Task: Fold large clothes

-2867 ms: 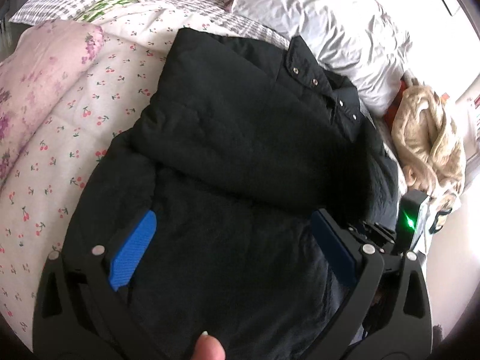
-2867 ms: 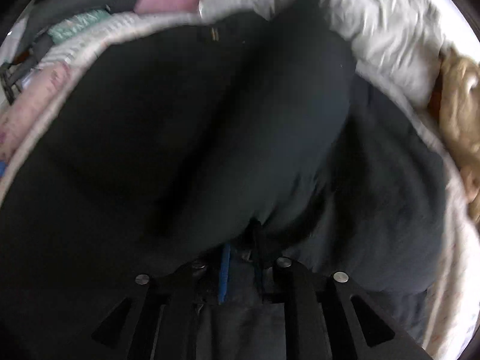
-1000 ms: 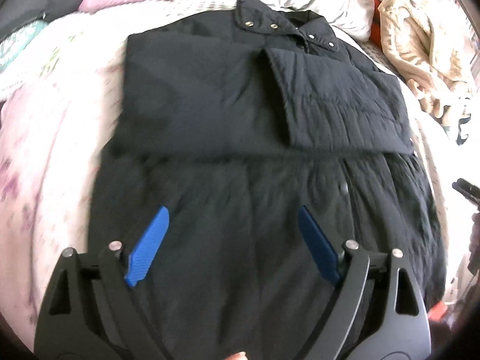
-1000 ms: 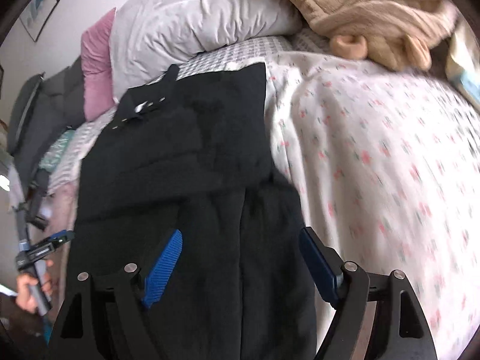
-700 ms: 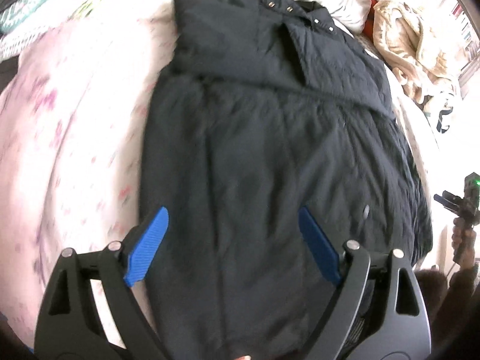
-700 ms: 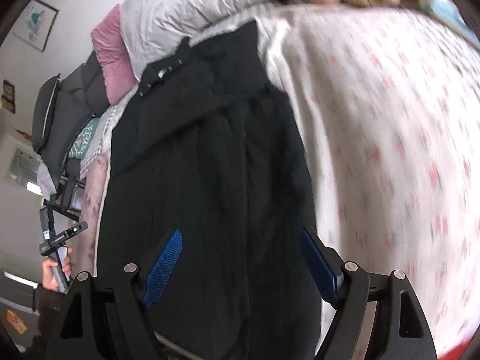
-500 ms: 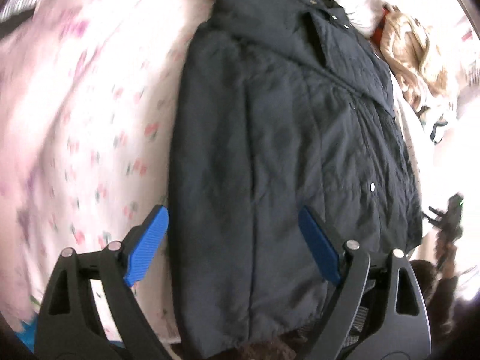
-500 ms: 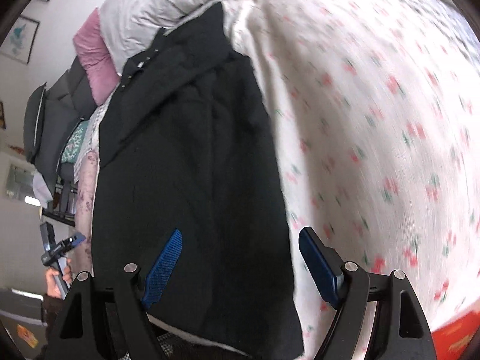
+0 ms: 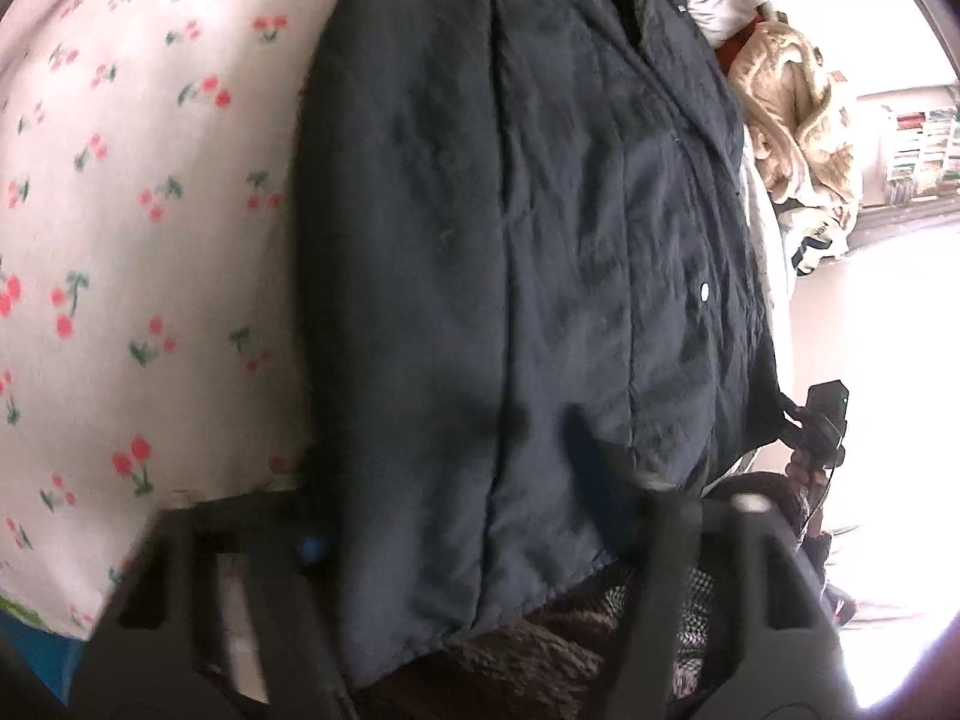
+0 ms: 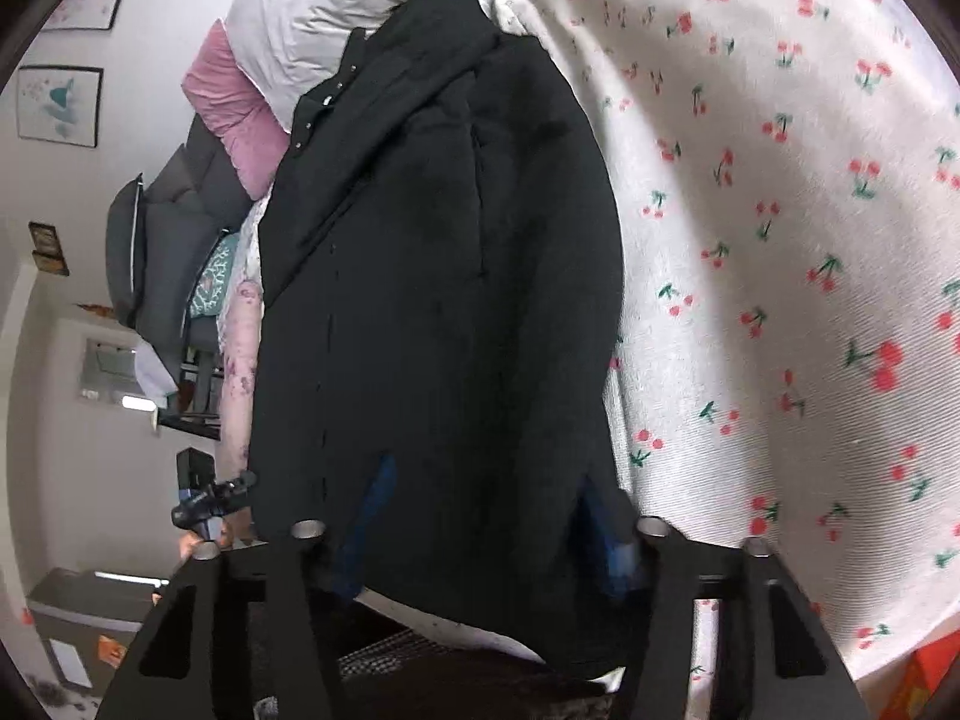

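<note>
A long black quilted coat (image 9: 540,228) lies flat on the cherry-print bedspread (image 9: 120,180), sleeves folded in, collar far from me. It also shows in the right wrist view (image 10: 432,300). My left gripper (image 9: 444,516) is open at the coat's bottom hem, straddling its left corner; the left blue pad is mostly hidden by cloth. My right gripper (image 10: 486,510) is open at the hem's right corner, its blue pads (image 10: 375,504) partly behind the fabric. Neither pinches the cloth.
White pillows (image 10: 336,0) and a pink pillow (image 10: 234,108) lie past the collar. A beige fleece blanket (image 9: 798,132) sits right of the coat. The bedspread (image 10: 780,240) spreads out to the right. The bed's foot edge is just below the hem.
Both grippers have pulled back from the folded sleeves down to the coat's bottom hem, staying open. The right one let go of the sleeve it held earlier.
</note>
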The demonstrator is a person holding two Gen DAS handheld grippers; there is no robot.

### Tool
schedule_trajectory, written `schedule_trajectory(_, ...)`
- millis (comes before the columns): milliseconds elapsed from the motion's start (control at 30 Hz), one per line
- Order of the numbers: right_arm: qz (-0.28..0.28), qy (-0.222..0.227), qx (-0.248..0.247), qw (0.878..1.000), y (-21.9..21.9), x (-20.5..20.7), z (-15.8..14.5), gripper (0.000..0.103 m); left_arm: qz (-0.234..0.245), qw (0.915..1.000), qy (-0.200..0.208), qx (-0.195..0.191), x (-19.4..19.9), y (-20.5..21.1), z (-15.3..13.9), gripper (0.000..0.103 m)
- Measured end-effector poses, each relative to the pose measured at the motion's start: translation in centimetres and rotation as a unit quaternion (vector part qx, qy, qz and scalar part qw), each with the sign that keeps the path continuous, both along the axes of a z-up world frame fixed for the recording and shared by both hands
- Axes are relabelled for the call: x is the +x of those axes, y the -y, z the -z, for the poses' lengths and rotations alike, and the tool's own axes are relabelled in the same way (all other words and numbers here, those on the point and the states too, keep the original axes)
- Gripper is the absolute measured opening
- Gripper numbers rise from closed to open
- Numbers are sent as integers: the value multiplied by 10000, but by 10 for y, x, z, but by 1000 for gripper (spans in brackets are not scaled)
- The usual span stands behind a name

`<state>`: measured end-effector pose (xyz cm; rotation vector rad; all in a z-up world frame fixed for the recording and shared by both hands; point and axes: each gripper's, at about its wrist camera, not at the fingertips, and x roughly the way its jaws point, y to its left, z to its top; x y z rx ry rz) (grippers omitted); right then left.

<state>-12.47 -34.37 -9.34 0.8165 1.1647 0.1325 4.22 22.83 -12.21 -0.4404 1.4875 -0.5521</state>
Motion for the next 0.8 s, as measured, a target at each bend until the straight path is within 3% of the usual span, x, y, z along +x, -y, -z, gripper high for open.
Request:
schedule_trajectory(33,75,-12,-137,9999,-1,3,-3,10,-148,9998,-121,-75,0,-3,-1,20)
schedule_trajectory(67,156,52,-180,9997,0,1,-8,9,-265,9993,-142,-209,1,-6,-5,15)
schedule_trajectory(100,256,227,-196,9992,-2,0,-17,8,-360,9988,-23,-339,0,-8,-16,13)
schedule_trajectory(200,289,936,-230,9949,-12,0,-61,6,-576,9919,840,-759,-8,-8,-68,10)
schedule_trajectory(333,238,1916,-378,9804,-32,0,-137,5,-679,9748,1786,-1154,-22,3,-145,9)
schedule_trajectory(433,173,2514,-352,9671,-41,-13,-177,5,-603,9614,2295,-1390,-38,7,-189,7)
schedule_trajectory(533,60,2937,-354,9552,-56,-27,-206,5,-528,9496,2641,-1603,-57,4,-220,7)
schedule_trajectory(667,107,3157,-358,9481,-53,-65,-234,5,-547,9363,2917,-1876,-84,-17,-249,7)
schedule_trajectory(800,313,3238,-441,9446,-38,-118,-258,5,-682,9301,3010,-1992,-111,-46,-267,7)
